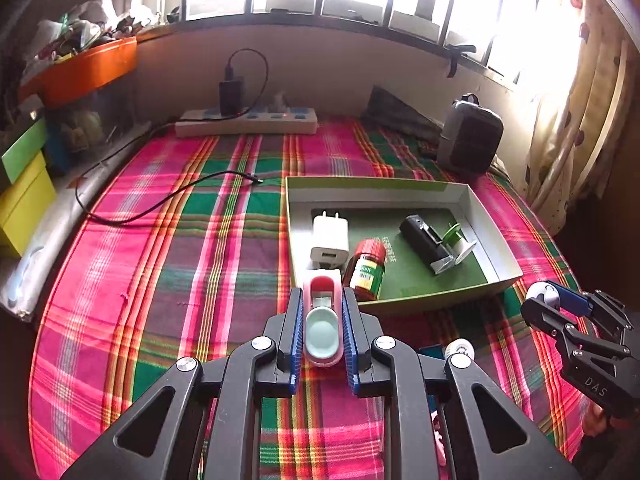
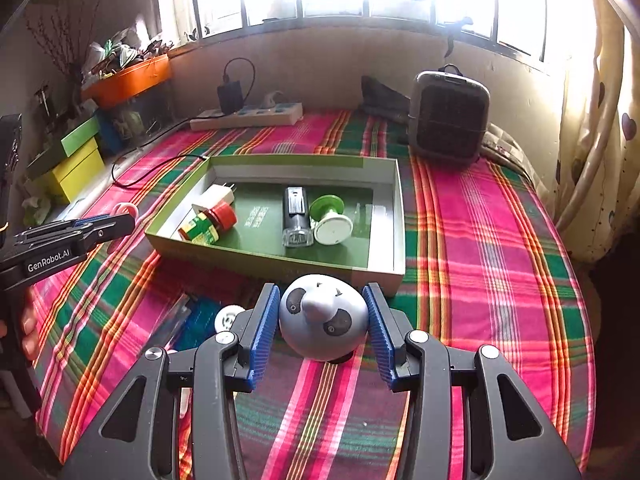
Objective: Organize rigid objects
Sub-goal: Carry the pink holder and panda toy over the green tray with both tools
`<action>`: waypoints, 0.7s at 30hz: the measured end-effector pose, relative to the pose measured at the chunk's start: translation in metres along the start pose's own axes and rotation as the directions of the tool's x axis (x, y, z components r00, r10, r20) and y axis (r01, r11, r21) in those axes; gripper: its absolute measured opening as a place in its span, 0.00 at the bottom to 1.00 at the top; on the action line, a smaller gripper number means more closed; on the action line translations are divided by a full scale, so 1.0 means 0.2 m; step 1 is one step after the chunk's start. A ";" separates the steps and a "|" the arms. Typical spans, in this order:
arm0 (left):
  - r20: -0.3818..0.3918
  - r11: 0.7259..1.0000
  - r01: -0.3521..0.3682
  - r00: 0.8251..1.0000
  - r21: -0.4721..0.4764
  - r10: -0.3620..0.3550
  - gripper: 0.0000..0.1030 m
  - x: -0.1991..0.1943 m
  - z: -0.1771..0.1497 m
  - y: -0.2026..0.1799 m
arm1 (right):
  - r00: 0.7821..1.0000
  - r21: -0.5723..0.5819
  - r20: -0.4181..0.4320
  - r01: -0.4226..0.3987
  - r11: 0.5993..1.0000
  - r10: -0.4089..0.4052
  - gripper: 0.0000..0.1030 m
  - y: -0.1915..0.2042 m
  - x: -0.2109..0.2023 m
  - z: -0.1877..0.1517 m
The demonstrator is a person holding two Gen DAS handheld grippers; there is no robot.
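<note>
My left gripper [image 1: 322,308] is shut on a pink and pale-green oblong object [image 1: 322,320], held just before the near edge of a shallow green-floored box [image 1: 500,232]. The box holds a white charger [image 1: 330,240], a red-capped bottle [image 1: 366,270], a black cylinder [image 1: 426,242] and a green and white spool [image 1: 458,242]. My right gripper [image 2: 323,304] is shut on a grey panda-faced round object [image 2: 324,316], just before the box [image 2: 396,208] near its front right corner. The right gripper also shows at the right of the left wrist view [image 1: 548,300].
A plaid cloth [image 2: 480,240] covers the surface. A power strip [image 1: 246,122] with a plugged adapter lies at the back, a loose cable [image 1: 160,200] to the left, a grey heater [image 2: 448,114] at the back right. A white round object [image 2: 228,318] and blue item [image 2: 200,320] lie near the front.
</note>
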State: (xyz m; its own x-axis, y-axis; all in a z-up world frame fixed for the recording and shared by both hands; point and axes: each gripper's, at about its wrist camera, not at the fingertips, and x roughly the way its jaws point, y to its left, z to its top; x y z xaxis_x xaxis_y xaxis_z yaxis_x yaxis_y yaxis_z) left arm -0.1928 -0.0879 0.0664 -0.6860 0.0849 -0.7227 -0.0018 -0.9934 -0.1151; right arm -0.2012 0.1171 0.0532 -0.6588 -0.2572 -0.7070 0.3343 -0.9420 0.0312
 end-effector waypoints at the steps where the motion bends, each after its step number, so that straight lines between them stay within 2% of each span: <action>1: 0.000 1.000 0.007 1.000 0.000 -0.007 0.16 0.01 0.01 0.00 | 1.000 -0.002 0.001 0.001 1.000 -0.001 0.43 0.00 0.00 0.01; 5: -0.002 1.000 0.024 1.000 0.008 -0.024 0.16 0.04 0.07 -0.03 | 1.000 -0.007 0.013 0.004 1.000 -0.004 0.43 -0.02 0.02 0.08; 8: -0.016 0.998 0.069 0.997 -0.005 -0.069 0.16 0.07 0.11 -0.04 | 1.000 -0.007 0.015 0.002 1.000 -0.002 0.43 -0.04 0.05 0.13; 21: -0.026 0.996 0.089 0.996 0.020 -0.089 0.16 0.23 0.27 -0.12 | 1.000 -0.009 0.004 0.019 1.000 -0.019 0.43 -0.11 0.23 0.31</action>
State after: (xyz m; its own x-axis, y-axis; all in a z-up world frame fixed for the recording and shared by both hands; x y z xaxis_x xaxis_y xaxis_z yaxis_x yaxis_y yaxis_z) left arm -0.2640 -0.0647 0.0718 -0.6643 0.1749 -0.7267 -0.0774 -0.9831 -0.1658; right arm -0.2817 0.1132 0.0634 -0.6679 -0.2399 -0.7046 0.3275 -0.9448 0.0113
